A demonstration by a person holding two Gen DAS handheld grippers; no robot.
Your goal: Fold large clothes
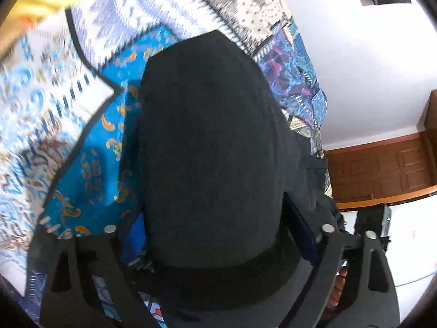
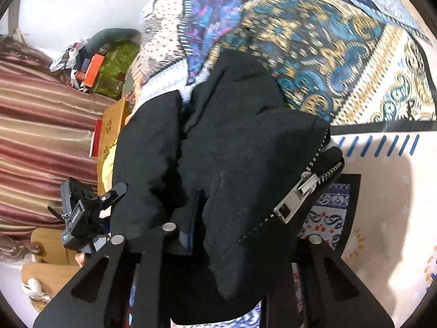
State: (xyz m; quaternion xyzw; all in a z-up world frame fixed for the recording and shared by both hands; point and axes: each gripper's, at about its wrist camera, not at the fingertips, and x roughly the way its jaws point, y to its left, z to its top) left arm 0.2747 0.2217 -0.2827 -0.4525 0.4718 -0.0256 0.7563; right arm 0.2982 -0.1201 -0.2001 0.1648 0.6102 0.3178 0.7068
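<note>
Black jacket [image 1: 213,147] draped over patterned bedspread [image 1: 90,147] on bed, filling centre of both wrist views. Left view first: left gripper [image 1: 215,248] spread wide, dark cloth bulging between the fingers, pads not seen pressing, so nothing held there as far as visible; bedspread blurred at left edge. Right view: right gripper [image 2: 215,235] drawn nearly together, apparently pinching a jacket fold, though cloth hides the pads; silver zipper pull [image 2: 297,196] hanging at open front edge just right of it. Striped curtain [image 2: 41,125] far left. Risks: thin pinch slipping off thick fabric when lifted; left side loose, so fold could go lopsided; zipper teeth snagging bedspread or dragging it along.
</note>
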